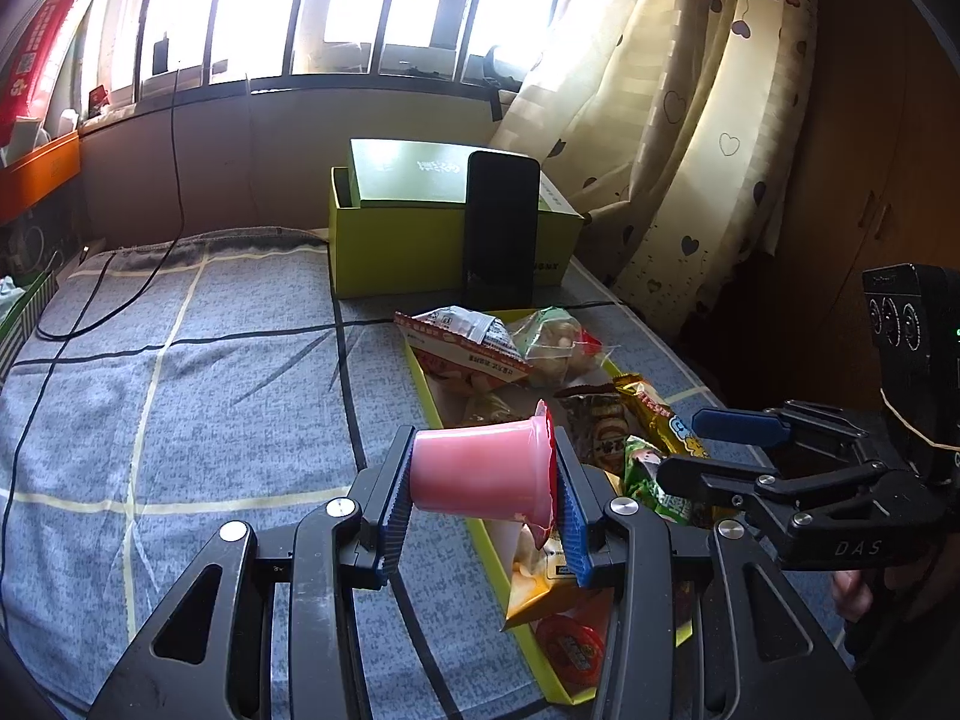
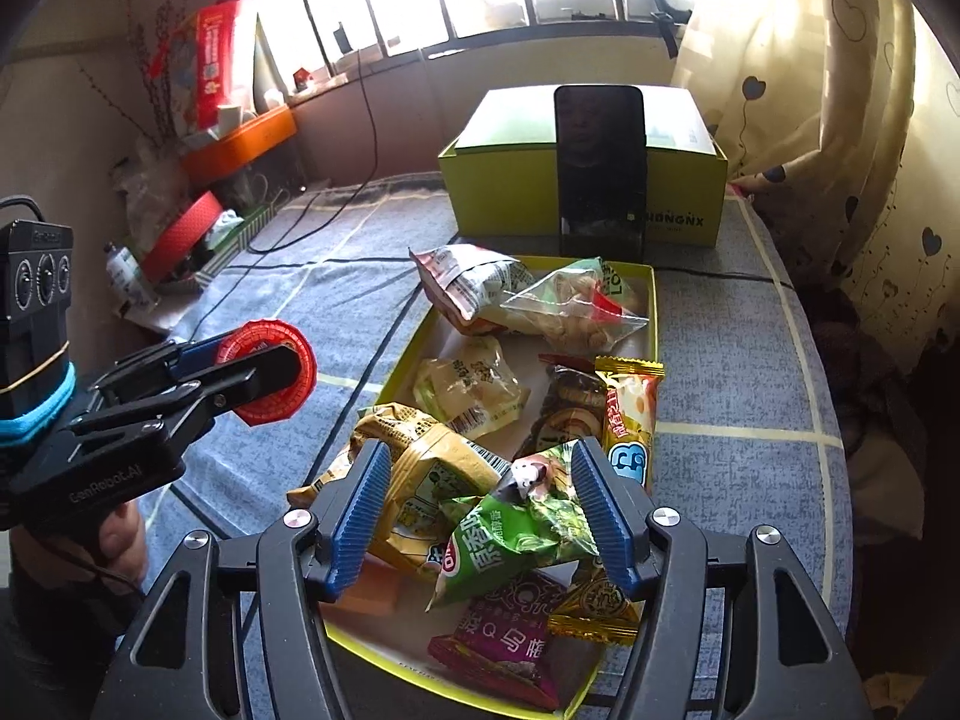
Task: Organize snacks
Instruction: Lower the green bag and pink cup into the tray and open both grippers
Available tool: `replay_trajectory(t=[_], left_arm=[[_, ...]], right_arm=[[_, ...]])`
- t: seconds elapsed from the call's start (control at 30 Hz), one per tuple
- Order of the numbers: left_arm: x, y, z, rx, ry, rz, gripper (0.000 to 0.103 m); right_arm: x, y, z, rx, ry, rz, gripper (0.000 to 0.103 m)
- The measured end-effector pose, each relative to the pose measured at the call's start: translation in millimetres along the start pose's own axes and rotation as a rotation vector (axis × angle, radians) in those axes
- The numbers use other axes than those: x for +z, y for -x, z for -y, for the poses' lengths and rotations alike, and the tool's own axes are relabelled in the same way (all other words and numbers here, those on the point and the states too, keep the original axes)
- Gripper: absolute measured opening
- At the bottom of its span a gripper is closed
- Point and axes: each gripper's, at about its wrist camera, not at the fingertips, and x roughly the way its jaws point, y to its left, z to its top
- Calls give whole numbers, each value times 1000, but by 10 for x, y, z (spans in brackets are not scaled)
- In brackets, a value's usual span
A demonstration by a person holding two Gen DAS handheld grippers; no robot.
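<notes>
1. Blue-padded fingers [image 1: 393, 516] of the left gripper [image 1: 480, 510] clamp a pink jelly cup [image 1: 480, 474] sideways, base and red lid pressed between them, above the bedspread [image 1: 180, 390].
2. Right of it, a yellow tray [image 2: 651, 300] holds the snack packets on the bed.
3. Over the tray, the right gripper [image 2: 480, 516] stands released, its pads flanking a green packet [image 2: 516, 534] without pressing it.
</notes>
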Motion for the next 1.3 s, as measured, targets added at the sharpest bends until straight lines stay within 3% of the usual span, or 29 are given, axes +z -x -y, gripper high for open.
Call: replay_trajectory(t=[0.3, 0.7, 0.77, 0.83, 1.3], left_arm=[[154, -240, 87, -26, -31, -14, 43], [154, -673, 138, -62, -30, -111, 43], [143, -712, 134, -67, -25, -116, 48], [139, -714, 130, -82, -22, -109, 54], [79, -505, 146, -55, -17, -93, 54]], right_arm=[[1, 109, 118, 19, -69, 55, 62], [-28, 38, 192, 9, -93, 39, 62], [-29, 35, 204, 7, -96, 38, 62], [-29, 27, 214, 5, -99, 36, 62], [-36, 90, 156, -13, -94, 50, 62]])
